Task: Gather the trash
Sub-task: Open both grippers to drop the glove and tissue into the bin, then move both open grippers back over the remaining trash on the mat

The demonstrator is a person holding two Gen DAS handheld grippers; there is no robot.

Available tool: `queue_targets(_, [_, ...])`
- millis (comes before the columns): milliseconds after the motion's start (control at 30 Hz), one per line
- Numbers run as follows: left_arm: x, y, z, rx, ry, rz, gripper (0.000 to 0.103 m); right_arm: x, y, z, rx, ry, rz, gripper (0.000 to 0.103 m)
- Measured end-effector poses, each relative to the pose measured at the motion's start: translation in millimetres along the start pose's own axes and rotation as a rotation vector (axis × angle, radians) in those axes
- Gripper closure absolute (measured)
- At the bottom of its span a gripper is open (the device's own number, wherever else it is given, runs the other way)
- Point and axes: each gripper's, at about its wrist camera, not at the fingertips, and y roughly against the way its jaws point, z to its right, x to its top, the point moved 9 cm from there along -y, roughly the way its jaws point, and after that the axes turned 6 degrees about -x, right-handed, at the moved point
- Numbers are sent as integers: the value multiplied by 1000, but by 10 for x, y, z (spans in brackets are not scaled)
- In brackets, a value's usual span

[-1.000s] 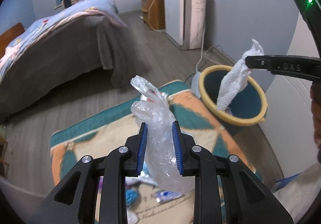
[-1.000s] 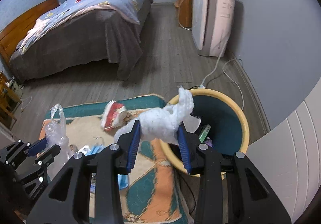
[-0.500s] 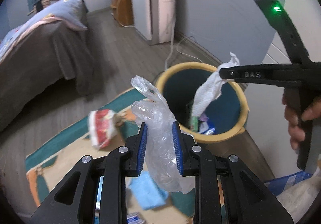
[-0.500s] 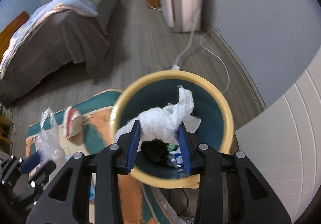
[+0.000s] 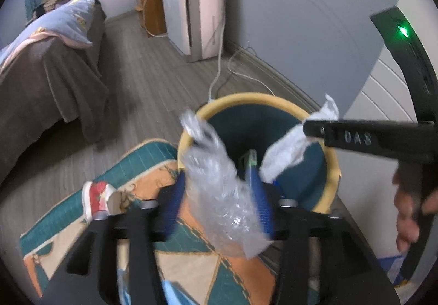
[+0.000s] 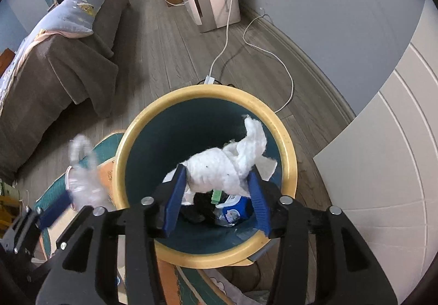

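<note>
A round bin with a yellow rim and dark teal inside stands on the floor; it also shows in the left wrist view. My right gripper hangs over its mouth, jaws wider apart, with a crumpled white tissue still between the pads. The tissue and the right gripper show in the left wrist view. My left gripper is at the bin's left rim, jaws spread, with a clear plastic bag between them. The bag is blurred in the right view.
Trash lies in the bin's bottom. A patterned rug holds a red-and-white wrapper and blue scraps. A bed, a white appliance, a cable and a white panelled wall surround the bin.
Both grippers moved closer over the bin. Both pairs of jaws have spread wider around the tissue and the bag. The left view is motion-blurred.
</note>
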Motion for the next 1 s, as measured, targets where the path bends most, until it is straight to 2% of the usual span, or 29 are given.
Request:
queue_targets(133, [5, 60, -52, 6, 11, 23, 25, 10, 0, -65, 3, 17, 6, 38])
queue_targets(200, [-7, 100, -91, 9, 22, 27, 21, 12, 19, -86, 6, 13, 8, 30])
queue_targets(267, [-16, 146, -154, 19, 37, 33, 13, 20, 43, -115, 11, 14, 13, 23])
queue_targets(433, [-174, 375, -337, 63, 68, 52, 9, 37, 240, -280, 0, 43, 59, 9])
queue_targets(567, [-310, 614, -521, 108, 86, 65, 8, -30, 455, -504, -7, 82, 105, 6])
queue_targets(733, [-459, 1048, -804, 154, 131, 95, 7, -190, 716, -793, -79, 165, 160, 6])
queue_targets(900, [-620, 1456, -1049, 204, 169, 125, 7, -399, 932, -1086, -11, 143, 176, 6])
queue_targets(1000, [-773, 1661, -1180, 227, 201, 133, 7, -571, 988, -1274, 20, 152, 153, 6])
